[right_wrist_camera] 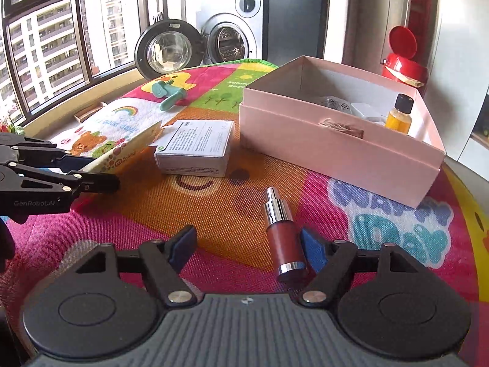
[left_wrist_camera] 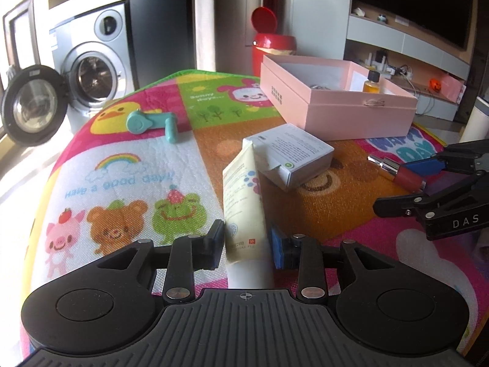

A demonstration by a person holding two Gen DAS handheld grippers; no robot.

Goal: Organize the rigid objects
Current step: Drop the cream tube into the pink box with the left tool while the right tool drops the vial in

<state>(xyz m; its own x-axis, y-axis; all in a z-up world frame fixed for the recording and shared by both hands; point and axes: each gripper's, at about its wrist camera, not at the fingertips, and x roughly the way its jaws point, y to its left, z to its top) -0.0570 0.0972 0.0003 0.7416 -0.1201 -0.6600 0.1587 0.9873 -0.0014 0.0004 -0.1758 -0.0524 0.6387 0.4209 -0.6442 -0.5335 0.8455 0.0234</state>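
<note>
A cream tube (left_wrist_camera: pixel 243 202) lies on the colourful mat between the open fingers of my left gripper (left_wrist_camera: pixel 246 244), its far end resting on a white carton (left_wrist_camera: pixel 293 156). Neither pad clearly touches it. My right gripper (right_wrist_camera: pixel 247 244) is open around a red pump bottle (right_wrist_camera: pixel 282 235) lying on the mat, close to its right finger. The open pink box (left_wrist_camera: pixel 339 107) holds a small yellow bottle (right_wrist_camera: pixel 398 114) and other items. A teal toy (left_wrist_camera: pixel 152 122) lies at the far left of the mat.
The table is covered by a cartoon play mat (left_wrist_camera: pixel 128 165). A red bin (left_wrist_camera: pixel 272 42) with its lid up stands behind the box. A washing machine (right_wrist_camera: pixel 232 36) with its door open stands beyond the table, by windows.
</note>
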